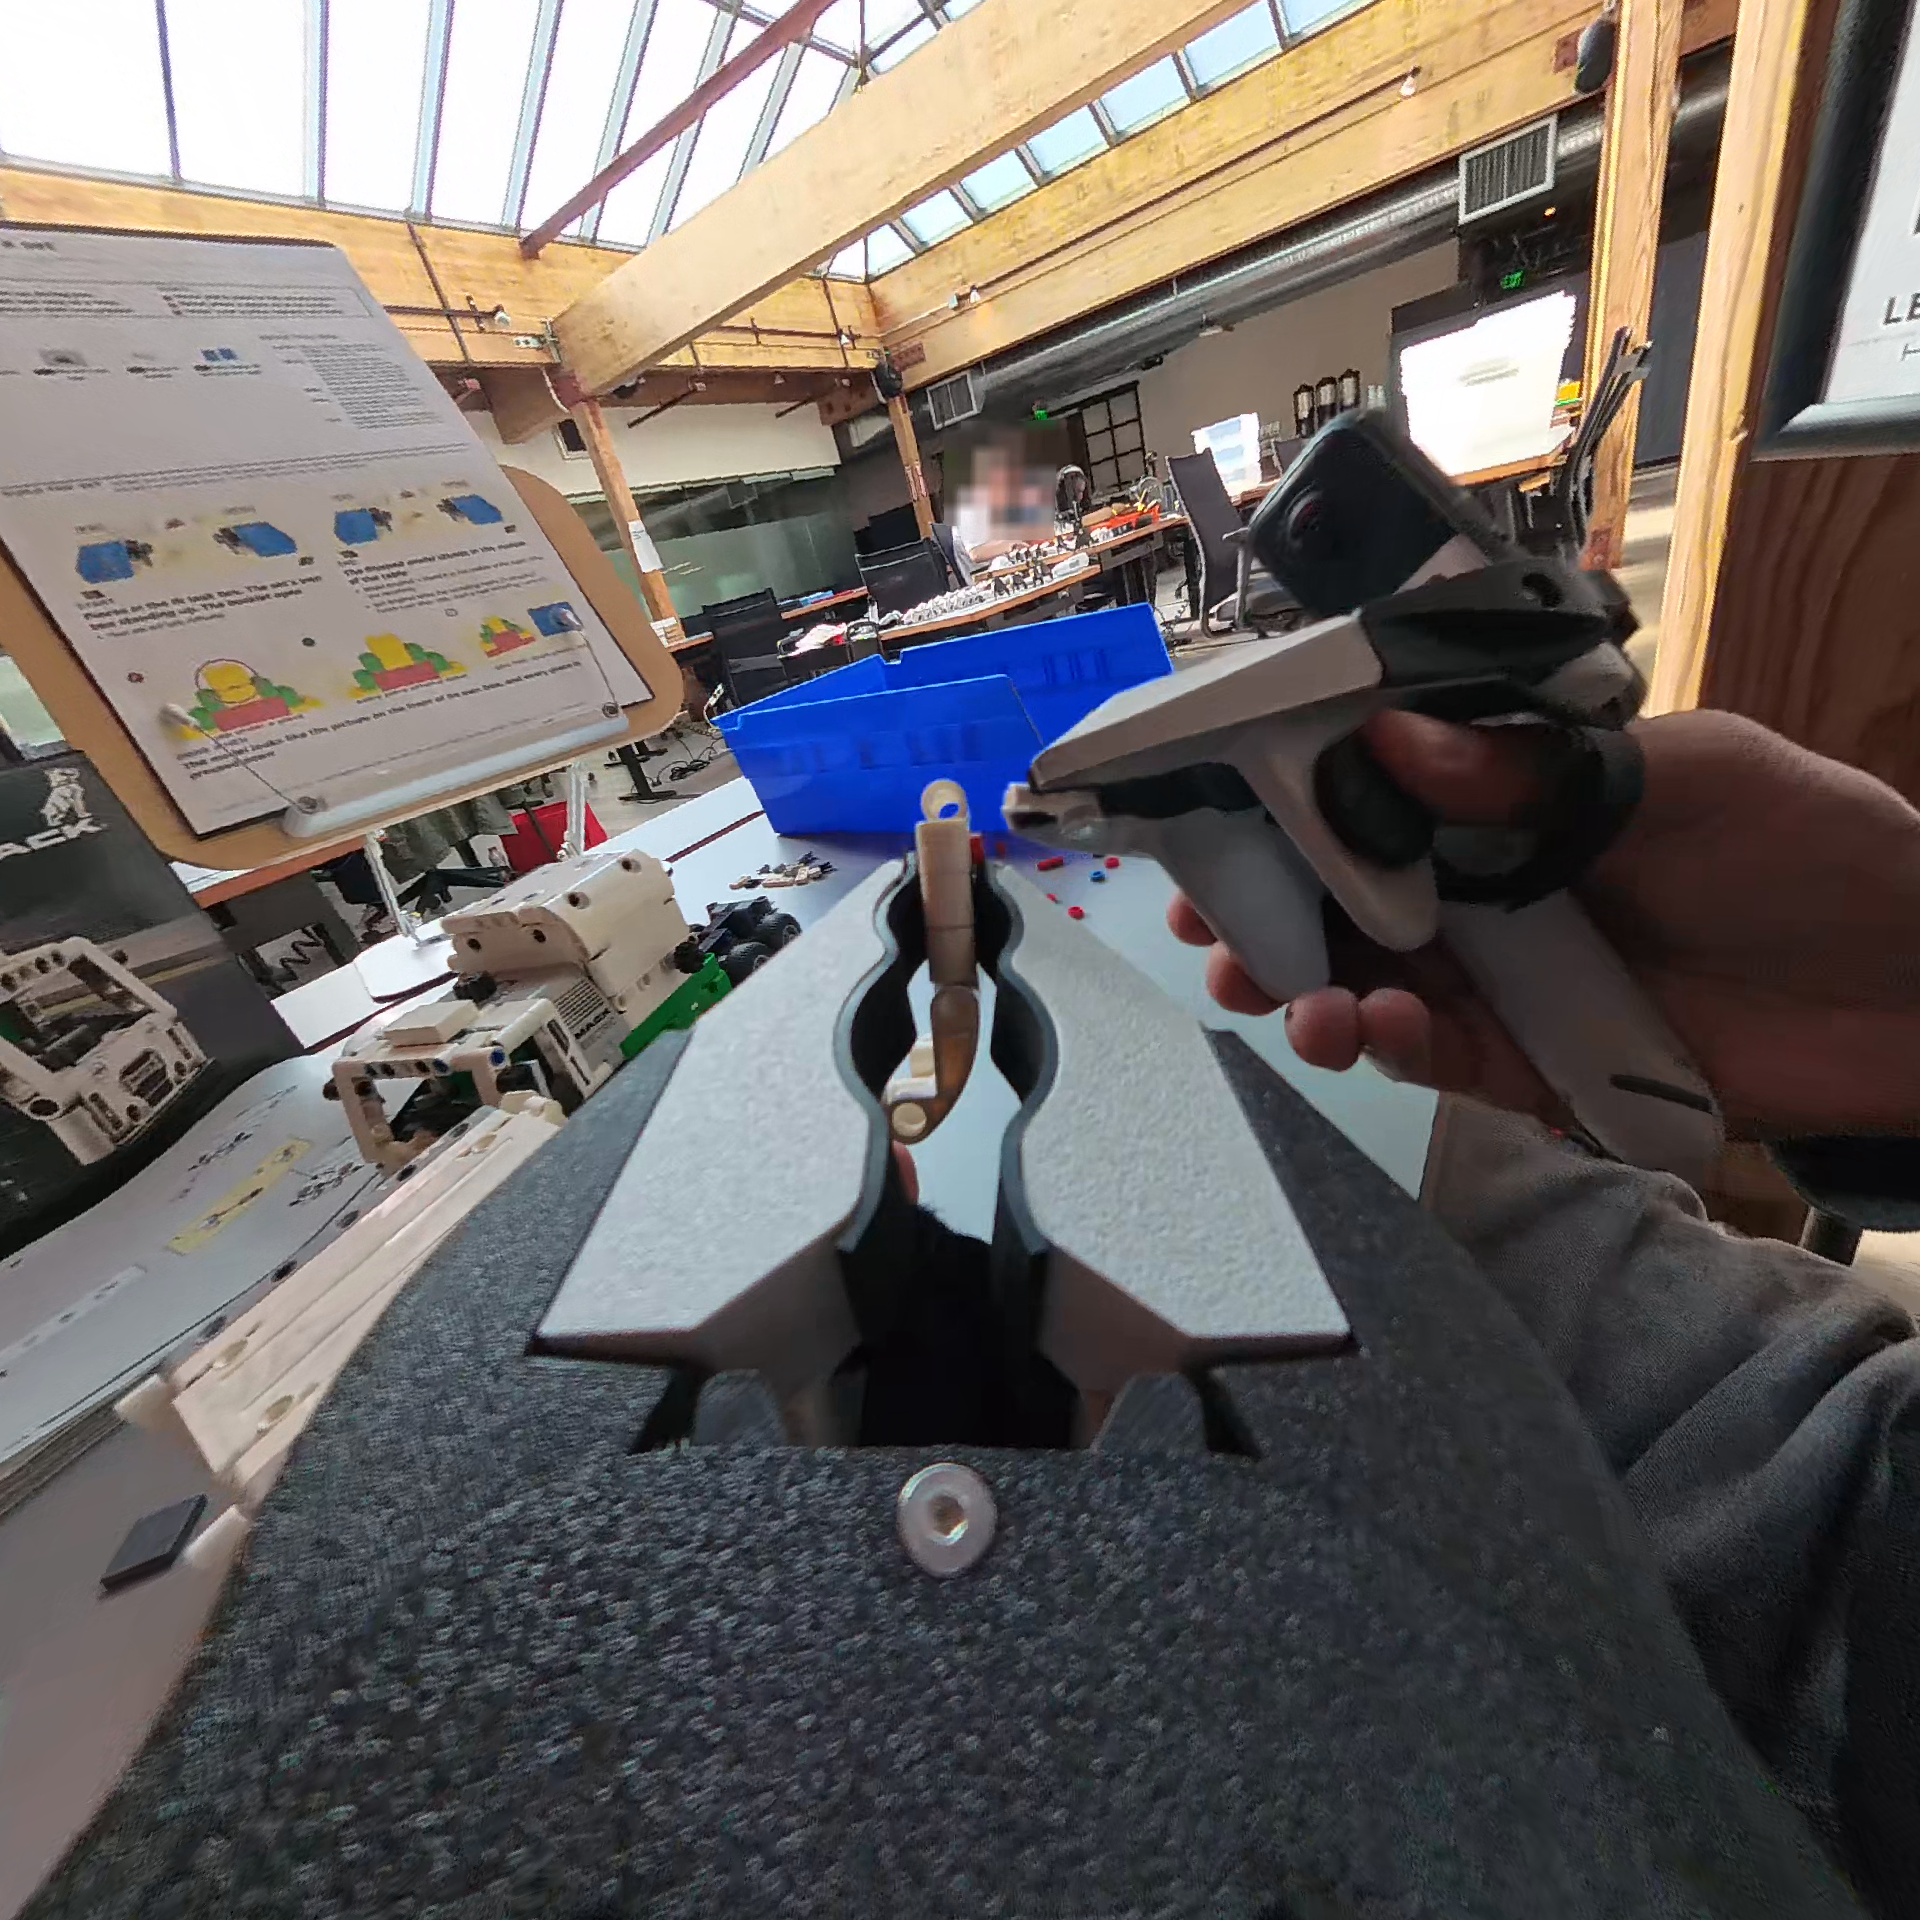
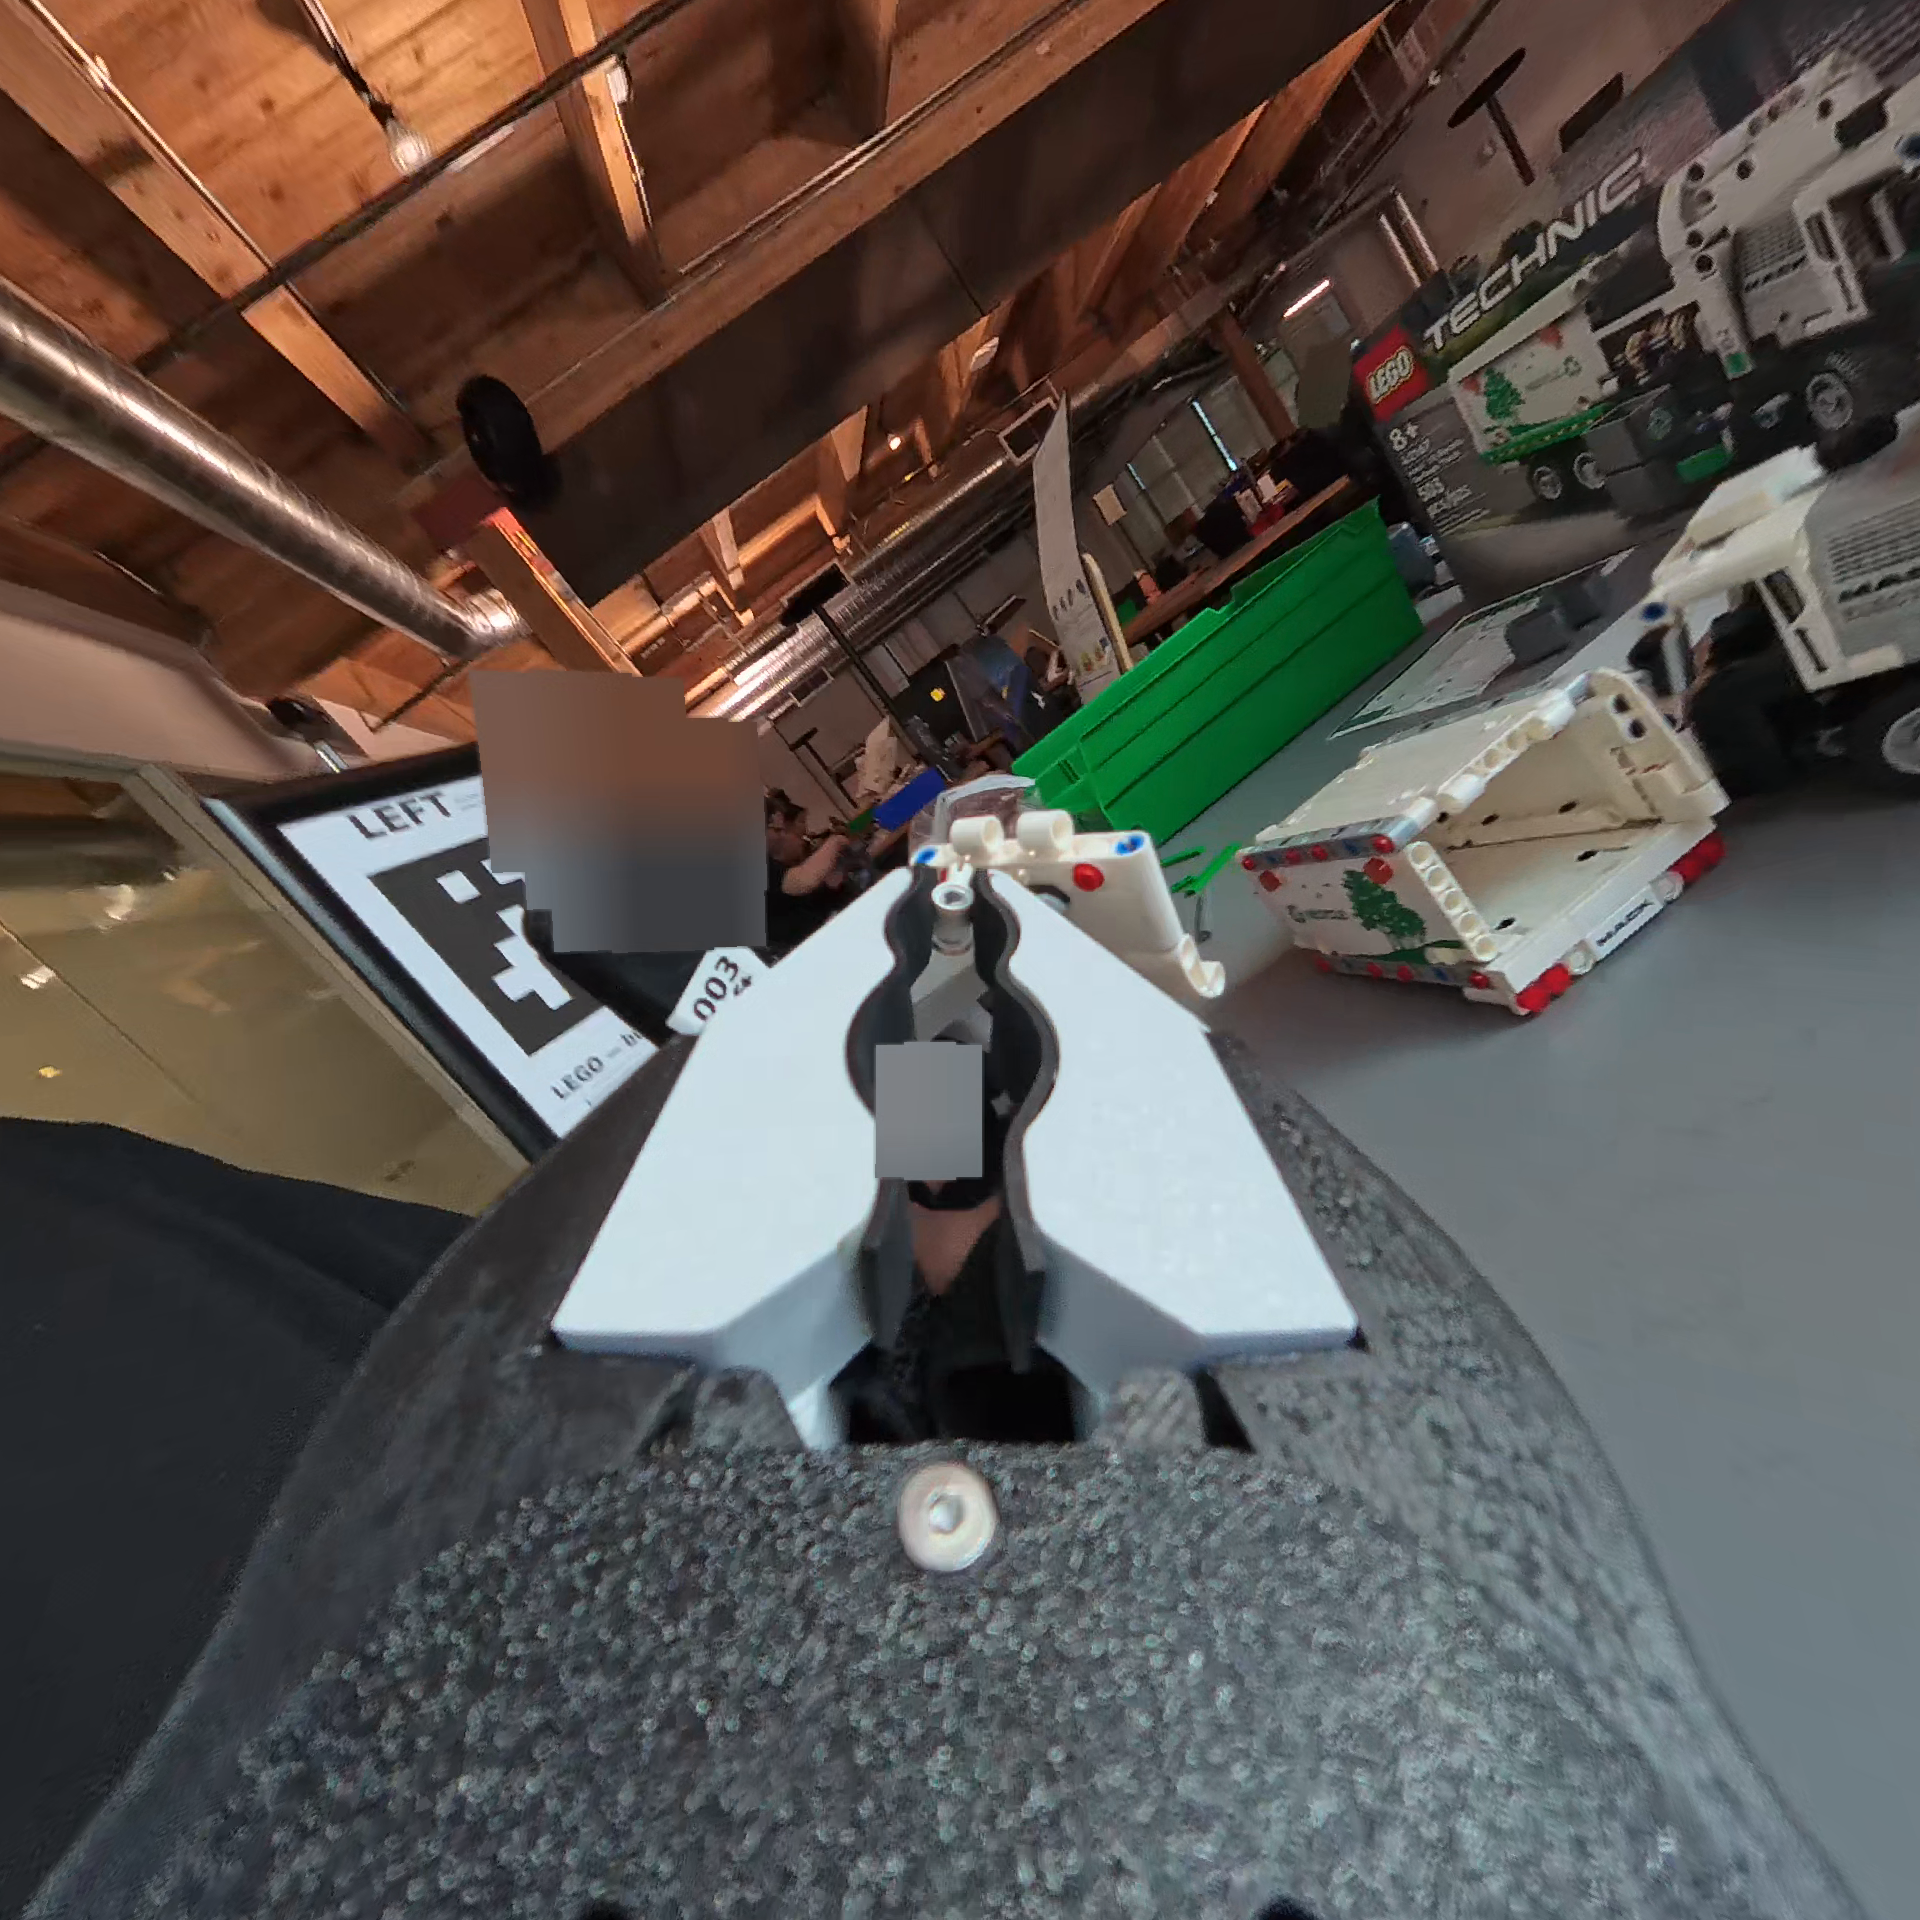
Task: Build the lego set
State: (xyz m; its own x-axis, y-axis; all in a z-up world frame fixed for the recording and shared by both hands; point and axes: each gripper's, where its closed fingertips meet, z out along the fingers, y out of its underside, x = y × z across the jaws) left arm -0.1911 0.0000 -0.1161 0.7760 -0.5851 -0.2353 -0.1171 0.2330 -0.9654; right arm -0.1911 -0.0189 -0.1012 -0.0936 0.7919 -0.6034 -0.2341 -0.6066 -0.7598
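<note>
Left gripper (image 1: 948, 894) around half-hidden tan piece (image 1: 948, 935)

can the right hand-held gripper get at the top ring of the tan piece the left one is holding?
Probably yes. The right hand-held gripper sits beside the ring end of the tan piece, nothing between them, but it's already shut on a small white pin.

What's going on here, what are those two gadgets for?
A person is building a toy brick truck with a hand-held gripper in each hand. The left hand-held gripper is shut on a small tan rod piece, held up in the air. The right hand-held gripper pinches a tiny white peg and is held close to the rod's tip. On the table wait the half-built white truck cab, a white truck body lying tipped over, a blue bin and a green bin.
</note>
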